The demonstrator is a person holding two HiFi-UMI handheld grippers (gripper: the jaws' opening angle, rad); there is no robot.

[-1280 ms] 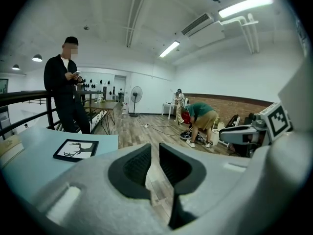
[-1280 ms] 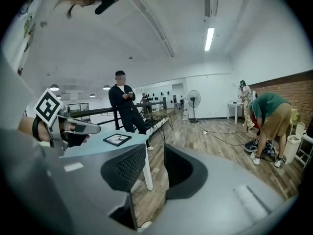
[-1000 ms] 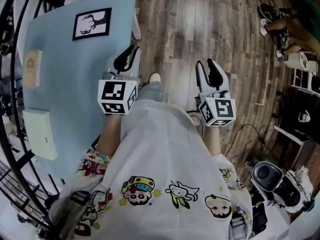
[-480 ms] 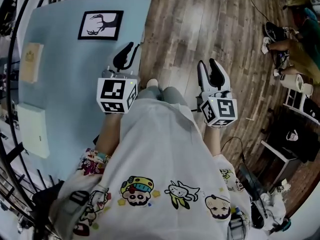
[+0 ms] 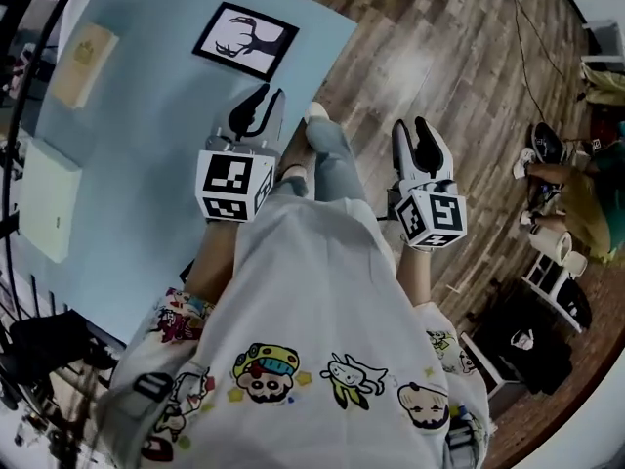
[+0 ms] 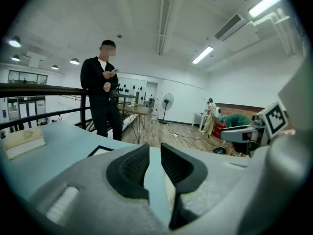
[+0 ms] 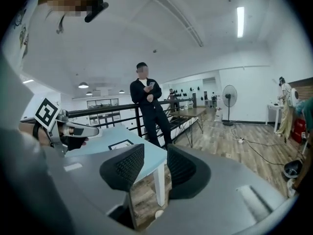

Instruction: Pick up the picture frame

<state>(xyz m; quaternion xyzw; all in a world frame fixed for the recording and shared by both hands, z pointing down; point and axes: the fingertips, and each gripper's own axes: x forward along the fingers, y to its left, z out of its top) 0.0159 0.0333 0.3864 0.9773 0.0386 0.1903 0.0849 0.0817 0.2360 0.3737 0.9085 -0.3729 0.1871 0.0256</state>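
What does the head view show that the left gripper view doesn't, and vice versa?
Head view only: the whole picture frame from above with its deer silhouette, and the wearer's printed shirt.

Left gripper view only: a standing person past the table, a floor fan and a ceiling light.

Both: the light blue table, part of the frame, the tan block, and the left gripper. Its jaws have just been opening, with nothing between them.
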